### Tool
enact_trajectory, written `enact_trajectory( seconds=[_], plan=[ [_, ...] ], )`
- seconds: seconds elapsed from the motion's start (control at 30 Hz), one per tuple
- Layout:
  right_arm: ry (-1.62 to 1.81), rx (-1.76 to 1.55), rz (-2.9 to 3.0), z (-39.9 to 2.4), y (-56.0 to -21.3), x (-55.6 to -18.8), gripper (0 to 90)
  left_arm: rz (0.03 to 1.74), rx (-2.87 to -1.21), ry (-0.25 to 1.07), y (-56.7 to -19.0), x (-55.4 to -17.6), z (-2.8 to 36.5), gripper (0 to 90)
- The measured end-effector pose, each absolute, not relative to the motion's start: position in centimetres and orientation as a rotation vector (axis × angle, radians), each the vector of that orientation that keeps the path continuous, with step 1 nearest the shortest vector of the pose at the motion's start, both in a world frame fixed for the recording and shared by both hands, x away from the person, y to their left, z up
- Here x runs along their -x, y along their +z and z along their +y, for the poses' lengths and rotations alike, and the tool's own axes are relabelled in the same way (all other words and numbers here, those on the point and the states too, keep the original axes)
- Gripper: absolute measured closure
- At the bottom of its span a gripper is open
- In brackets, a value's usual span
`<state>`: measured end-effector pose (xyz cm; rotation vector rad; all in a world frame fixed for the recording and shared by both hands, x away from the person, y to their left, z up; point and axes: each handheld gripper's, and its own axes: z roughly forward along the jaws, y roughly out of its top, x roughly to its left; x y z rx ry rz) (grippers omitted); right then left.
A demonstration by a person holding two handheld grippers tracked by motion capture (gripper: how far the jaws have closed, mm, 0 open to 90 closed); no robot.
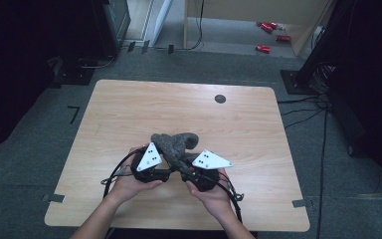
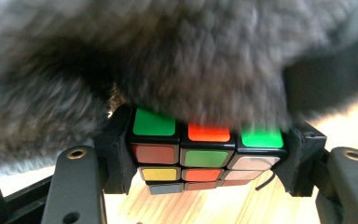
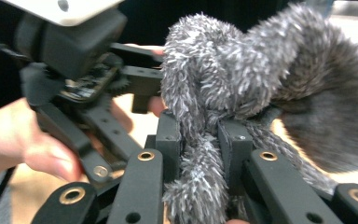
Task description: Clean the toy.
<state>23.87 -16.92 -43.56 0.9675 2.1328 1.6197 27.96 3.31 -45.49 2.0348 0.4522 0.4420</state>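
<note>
Looking down, both grippers meet under a grey furry cloth [image 1: 175, 144] above the table [image 1: 129, 109]. Left gripper [image 2: 207, 154]: jaws half-open, clamping a colour cube [image 2: 205, 151] beneath the cloth. Right gripper [image 3: 200, 154]: jaws pinched tight on the cloth.

You find no legible text, label, brand, number or sign in any view. The cube [image 2: 205, 156] carries plain colored stickers without print. The grey plates on the grippers show only dots. The red items on the floor [image 1: 229, 35] are too small to read.
</note>
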Motion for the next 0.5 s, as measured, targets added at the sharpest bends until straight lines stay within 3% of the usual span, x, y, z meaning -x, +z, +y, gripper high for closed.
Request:
enact_trajectory(
  seconds=[0.23, 0.5],
  plan=[
    [1.617, -1.062, 2.021, -18.8, -43.2, -24.8, 74.6, 0.446, -2.033, 0.424, -45.4, -28.0, 3.1, 35.3],
    [1.567, -1.086, 2.023, -20.1, -44.9, -25.6, 74.8, 0.610, -1.810, 0.337, -43.2, -30.1, 8.1, 35.3]
  ],
)
